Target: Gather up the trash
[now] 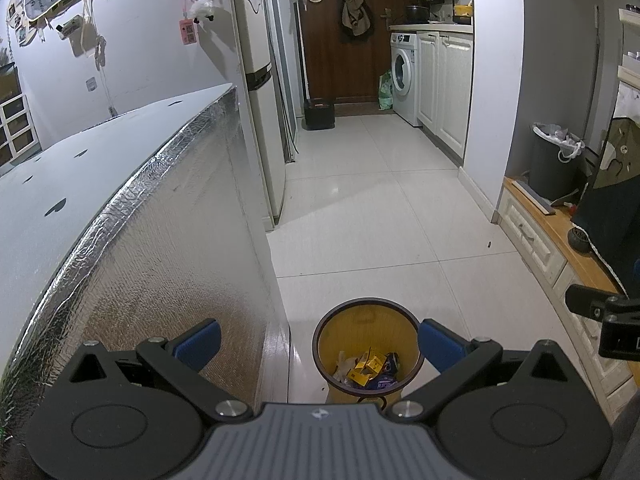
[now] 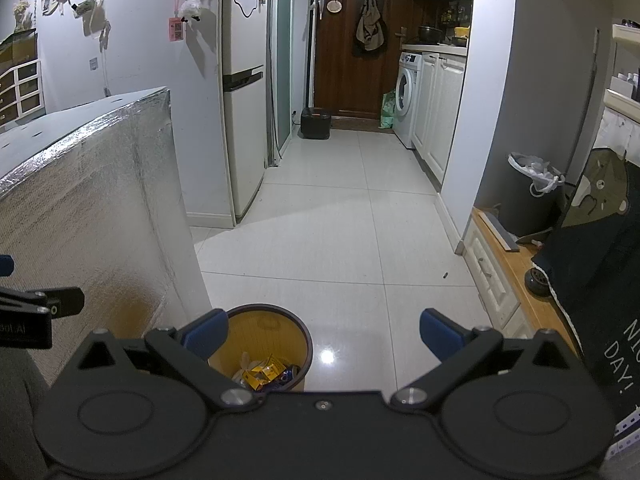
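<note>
A small round bin [image 1: 367, 344] with a dark rim and yellow inside stands on the white tiled floor, just below both grippers. Trash [image 1: 370, 368] lies in it: yellow cartons, a blue can and pale wrappers. In the right wrist view the same bin [image 2: 264, 344] sits low at the left with the same trash [image 2: 266, 374]. My left gripper [image 1: 320, 344] is open over the bin, nothing between its blue pads. My right gripper [image 2: 324, 338] is open too, over bare floor to the bin's right. Part of the right gripper [image 1: 604, 316] shows at the left view's right edge.
A big foil-wrapped box [image 1: 168, 240] stands close on the left. A low wooden cabinet [image 1: 560, 248] with a dark bag [image 2: 596, 232] runs along the right. A grey lined bin [image 1: 554, 160], a fridge [image 2: 244, 100], a washing machine [image 1: 404, 76] and a brown door [image 2: 352, 36] lie ahead.
</note>
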Demonstrator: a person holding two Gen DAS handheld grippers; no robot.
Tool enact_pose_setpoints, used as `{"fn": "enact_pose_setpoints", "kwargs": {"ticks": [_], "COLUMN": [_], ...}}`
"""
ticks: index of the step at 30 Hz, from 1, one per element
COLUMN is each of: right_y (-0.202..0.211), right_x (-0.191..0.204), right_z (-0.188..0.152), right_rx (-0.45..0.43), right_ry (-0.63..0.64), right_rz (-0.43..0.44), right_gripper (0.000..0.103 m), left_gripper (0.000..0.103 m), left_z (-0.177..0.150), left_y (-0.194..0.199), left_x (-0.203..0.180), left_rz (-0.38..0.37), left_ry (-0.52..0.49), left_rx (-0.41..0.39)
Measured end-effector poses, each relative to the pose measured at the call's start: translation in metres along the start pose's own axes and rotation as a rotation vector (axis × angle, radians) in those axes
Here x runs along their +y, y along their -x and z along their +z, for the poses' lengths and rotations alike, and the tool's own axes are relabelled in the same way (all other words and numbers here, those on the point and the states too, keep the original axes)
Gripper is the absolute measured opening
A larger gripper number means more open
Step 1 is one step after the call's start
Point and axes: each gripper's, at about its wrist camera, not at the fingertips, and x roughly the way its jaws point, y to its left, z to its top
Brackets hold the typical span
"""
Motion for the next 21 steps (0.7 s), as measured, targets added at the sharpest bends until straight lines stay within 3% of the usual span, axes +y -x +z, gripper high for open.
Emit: {"fn": "enact_pose_setpoints", "kwargs": {"ticks": [21], "right_y": [0.0000], "right_x": [-0.0012], "right_z": [-0.0013], "right_rx": [0.002], "right_ry": [-0.002], "right_rz": [-0.001], "right_gripper": [0.103], "left_gripper": [0.103], "left_z": [0.0011], "left_y": [0.0002], "left_x": [0.0019], "left_rz": [-0.001], "left_ry": [-0.001], "left_rx": [0.002]}}
